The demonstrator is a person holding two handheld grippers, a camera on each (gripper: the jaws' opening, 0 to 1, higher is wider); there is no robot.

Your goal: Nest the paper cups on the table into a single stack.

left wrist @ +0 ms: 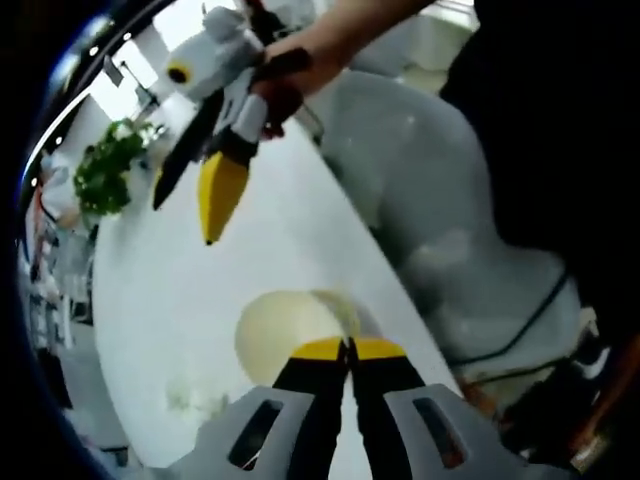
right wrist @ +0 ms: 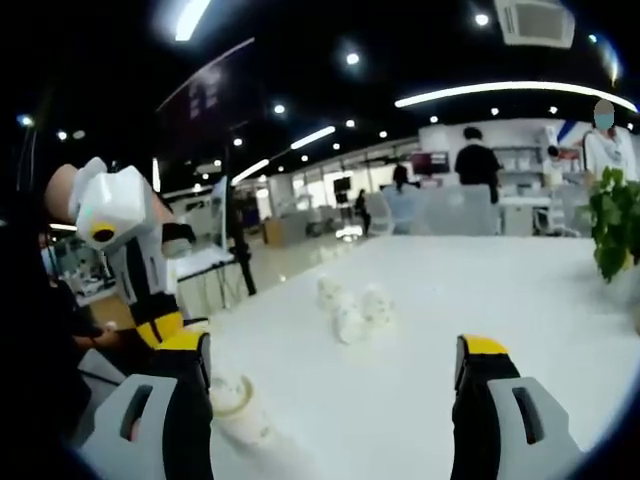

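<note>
Round paper cup (left wrist: 290,335), perhaps in left tongs (left wrist: 348,348)

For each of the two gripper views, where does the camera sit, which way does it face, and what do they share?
Left gripper view: rides the left gripper, jaws shut on a paper cup's rim, facing along the table edge; a forearm holds the right gripper.
Right gripper view: rides the open right gripper, facing across the table toward the cup cluster.
Shared: table, plant, left gripper.
</note>
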